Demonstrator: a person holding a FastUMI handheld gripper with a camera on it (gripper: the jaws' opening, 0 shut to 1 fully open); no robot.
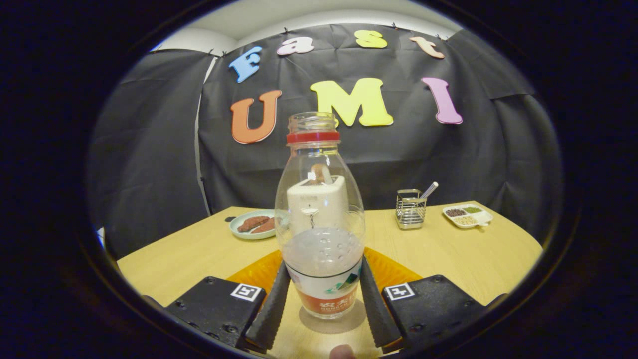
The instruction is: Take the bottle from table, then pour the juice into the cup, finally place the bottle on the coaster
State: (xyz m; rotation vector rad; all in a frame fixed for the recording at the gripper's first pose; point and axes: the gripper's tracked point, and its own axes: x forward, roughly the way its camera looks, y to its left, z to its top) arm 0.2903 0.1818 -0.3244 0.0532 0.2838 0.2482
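So in the gripper view, the bottle point(320, 219) stands upright right between the two fingers point(271, 304), and the jaws are closed in on it, one finger pressed against each side of the lower body around the label band. It's a clear plastic bottle with a red ring under the open neck, no cap on, and there's a pale liquid with some bubbles sitting in the lower part, level roughly at the top of the label. Its base is down on the wooden counter point(199, 249), or at least just over it, with a soft shadow under it, hard to tell if it's actually lifted at all. Just behind the bottle, poking out on both sides, is the orange coaster point(394, 271), flat on the counter. Looking through the clear upper part of the bottle you can see a whitish cup point(319, 204) standing further back, with something brownish sticking out of its top, distorted by the plastic so I can't say what. Farther back beyond the fingers there's a small green plate point(251, 225) with a couple of reddish-brown pieces on it, then off to the other side a wire metal holder point(410, 208) with a utensil handle leaning out, and next to that a white divided tray point(467, 216) with little heaps of dark, green and pale stuff.
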